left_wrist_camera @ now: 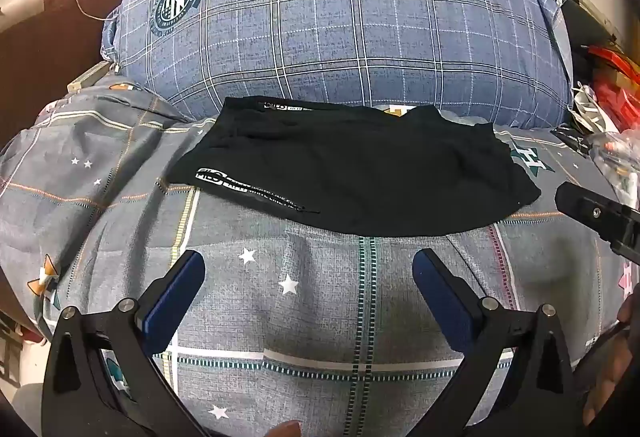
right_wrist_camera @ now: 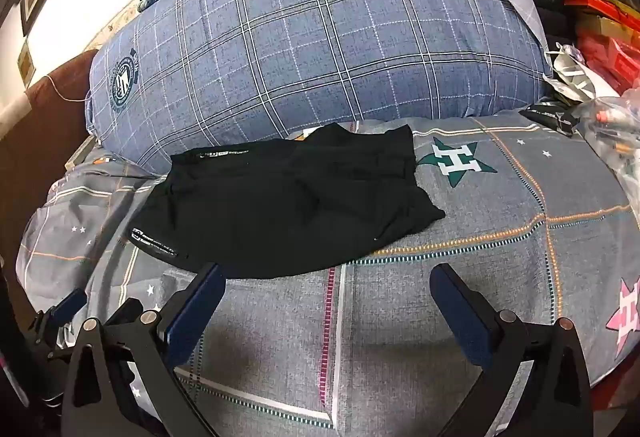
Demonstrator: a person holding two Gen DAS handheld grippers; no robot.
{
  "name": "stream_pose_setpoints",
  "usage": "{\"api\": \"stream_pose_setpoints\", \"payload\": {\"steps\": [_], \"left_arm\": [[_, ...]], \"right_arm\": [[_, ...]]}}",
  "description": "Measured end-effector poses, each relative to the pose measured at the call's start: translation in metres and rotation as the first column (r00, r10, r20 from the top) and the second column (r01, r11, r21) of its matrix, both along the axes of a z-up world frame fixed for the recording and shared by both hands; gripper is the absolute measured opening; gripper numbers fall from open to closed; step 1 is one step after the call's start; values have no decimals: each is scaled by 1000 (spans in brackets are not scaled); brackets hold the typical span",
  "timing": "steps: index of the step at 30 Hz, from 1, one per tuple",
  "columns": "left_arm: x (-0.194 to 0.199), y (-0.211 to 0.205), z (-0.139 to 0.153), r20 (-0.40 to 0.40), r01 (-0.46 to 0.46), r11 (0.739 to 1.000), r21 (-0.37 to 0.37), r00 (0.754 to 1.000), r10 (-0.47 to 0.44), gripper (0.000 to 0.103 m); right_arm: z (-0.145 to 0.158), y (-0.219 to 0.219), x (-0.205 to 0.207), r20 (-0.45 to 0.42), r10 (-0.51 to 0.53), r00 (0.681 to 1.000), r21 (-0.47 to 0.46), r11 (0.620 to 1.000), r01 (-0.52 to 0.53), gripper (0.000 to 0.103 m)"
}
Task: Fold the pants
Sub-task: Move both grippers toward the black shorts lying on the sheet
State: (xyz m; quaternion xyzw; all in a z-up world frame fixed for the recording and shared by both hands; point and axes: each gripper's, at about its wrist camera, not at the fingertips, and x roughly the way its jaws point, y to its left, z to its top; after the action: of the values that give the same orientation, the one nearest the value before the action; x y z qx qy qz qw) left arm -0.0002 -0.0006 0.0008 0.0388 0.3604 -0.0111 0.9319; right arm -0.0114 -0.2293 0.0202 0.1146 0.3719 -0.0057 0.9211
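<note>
The left gripper (left_wrist_camera: 308,273) is hovering over the grey star-print bedsheet (left_wrist_camera: 320,317), fingers spread wide and holding nothing. Ahead of it the black pants (left_wrist_camera: 352,177) are lying in a compact, seemingly folded stack, their far edge against the blue plaid pillow (left_wrist_camera: 340,29), white lettering (left_wrist_camera: 224,183) along the left edge. The right gripper (right_wrist_camera: 328,289) is waiting at the stack's near hem, fingers likewise apart and empty. For another fold, I judge each gripper should be pinching every layer at a near corner, then lifting together and laying the edges square.
</note>
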Motion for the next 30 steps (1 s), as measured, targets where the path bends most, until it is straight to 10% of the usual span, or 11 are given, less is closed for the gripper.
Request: {"api": "stream_pose_setpoints", "payload": {"steps": [30], "left_arm": [[0, 2, -2, 23, -51, 998, -31, 998, 51, 103]], "right_arm": [[-39, -3, -21, -56, 86, 995, 47, 995, -83, 101]]}}
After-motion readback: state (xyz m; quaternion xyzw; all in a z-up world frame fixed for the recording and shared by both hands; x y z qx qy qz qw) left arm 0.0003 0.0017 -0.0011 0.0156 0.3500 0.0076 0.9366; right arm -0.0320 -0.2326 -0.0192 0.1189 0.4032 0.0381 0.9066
